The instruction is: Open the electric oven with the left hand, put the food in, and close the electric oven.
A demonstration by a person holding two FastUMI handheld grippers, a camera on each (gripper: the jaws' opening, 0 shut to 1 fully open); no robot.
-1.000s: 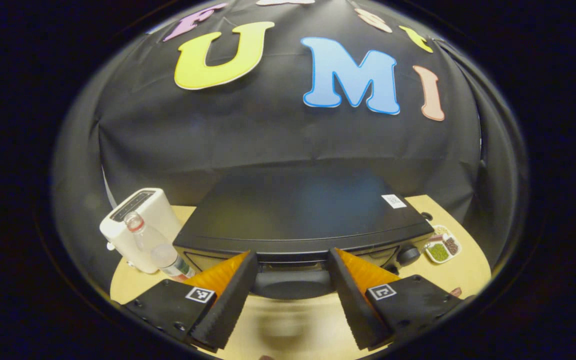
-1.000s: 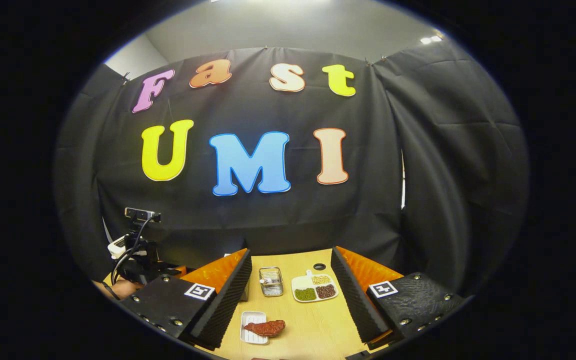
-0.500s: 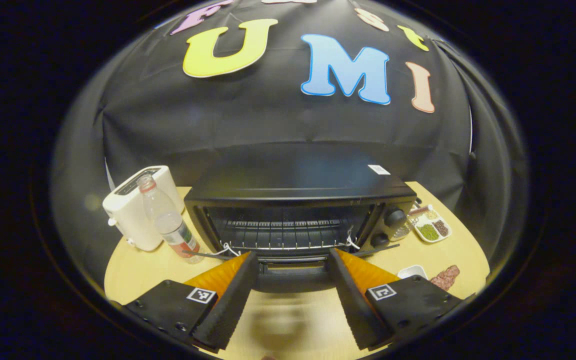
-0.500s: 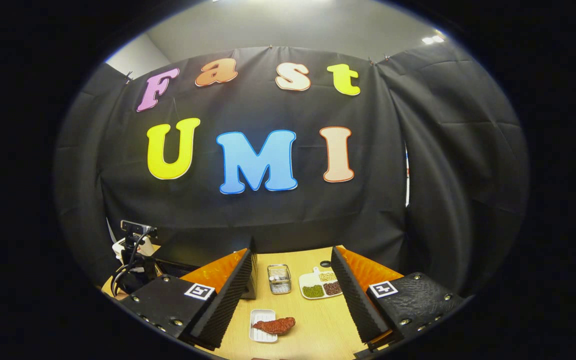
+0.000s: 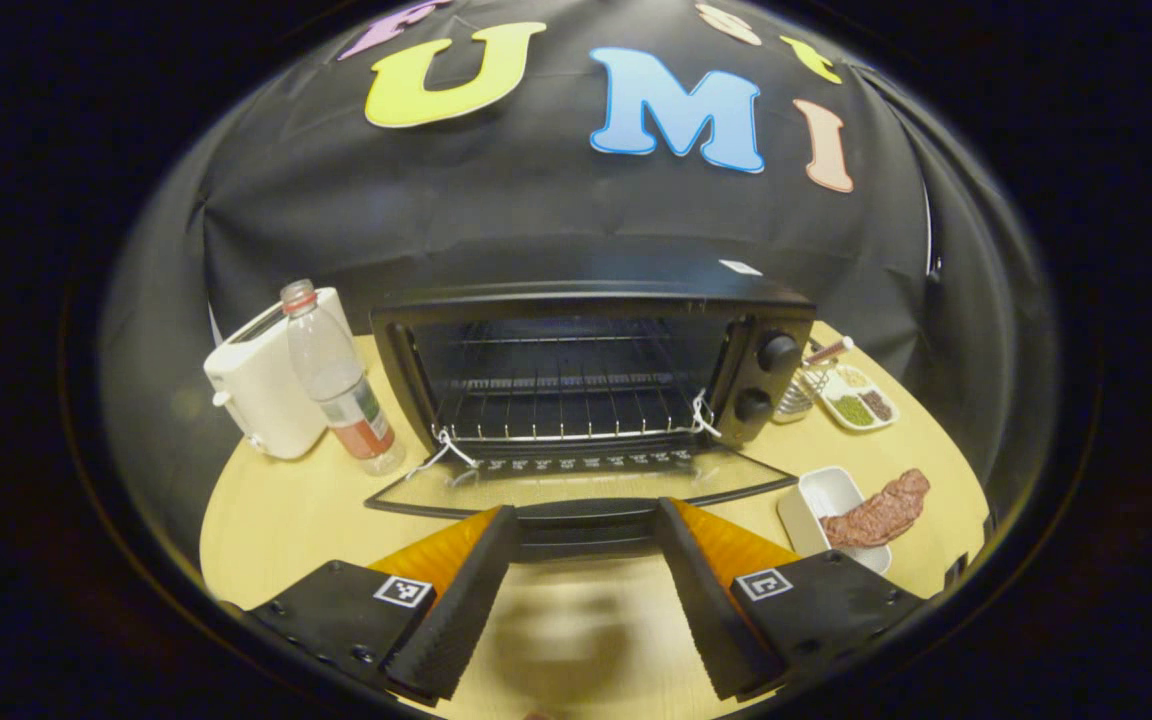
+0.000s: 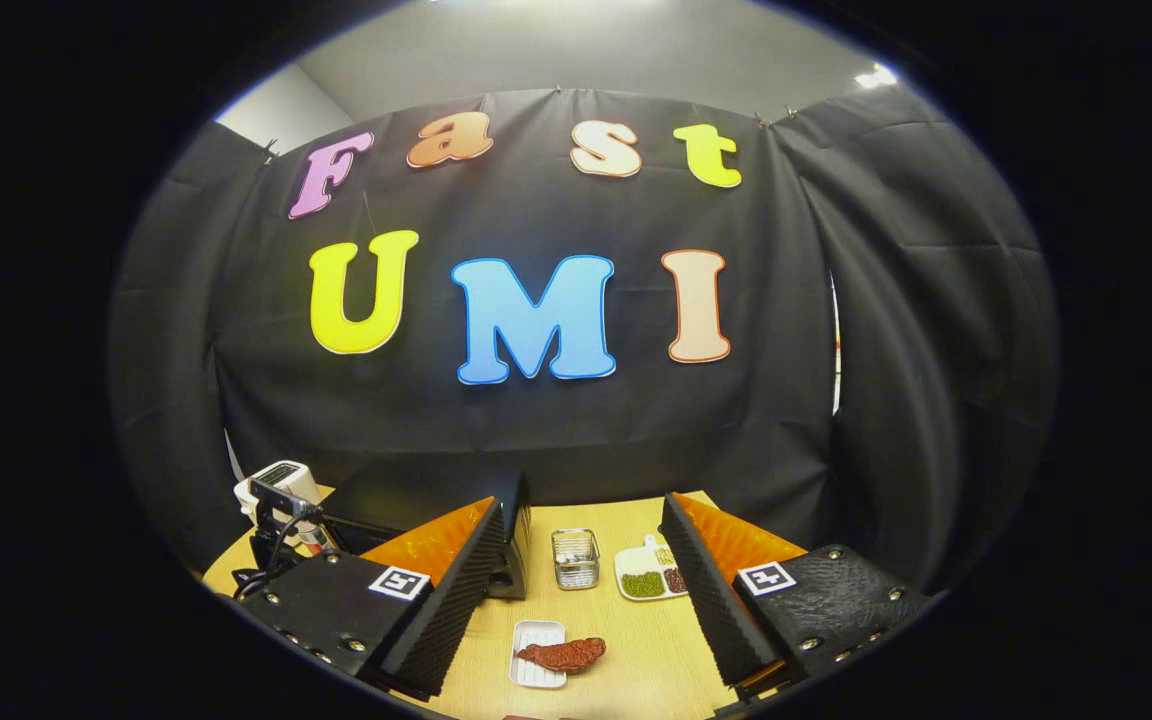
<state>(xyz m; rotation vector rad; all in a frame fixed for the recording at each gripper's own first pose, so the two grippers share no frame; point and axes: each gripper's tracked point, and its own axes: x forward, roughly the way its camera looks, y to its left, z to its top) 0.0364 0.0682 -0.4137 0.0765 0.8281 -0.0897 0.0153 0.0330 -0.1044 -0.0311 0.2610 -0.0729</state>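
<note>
Down swings the door point(image 5: 576, 478) since a second ago; now it lies flat, the oven point(image 5: 586, 375) open. Left gripper point(image 5: 581, 575) straddles the handle point(image 5: 586, 525), fingers spread, not pinching. Right gripper point(image 6: 576, 590) hangs wide, empty. Meat point(image 5: 876, 512) waits on its tray point(image 5: 816, 495), right of the door; loading comes next.

The black electric oven point(image 5: 586, 370) is standing open, its glass door point(image 5: 576, 485) lying flat. The reddish-brown food point(image 5: 876, 512) is resting across a white tray point(image 5: 821, 500) to its right.
</note>
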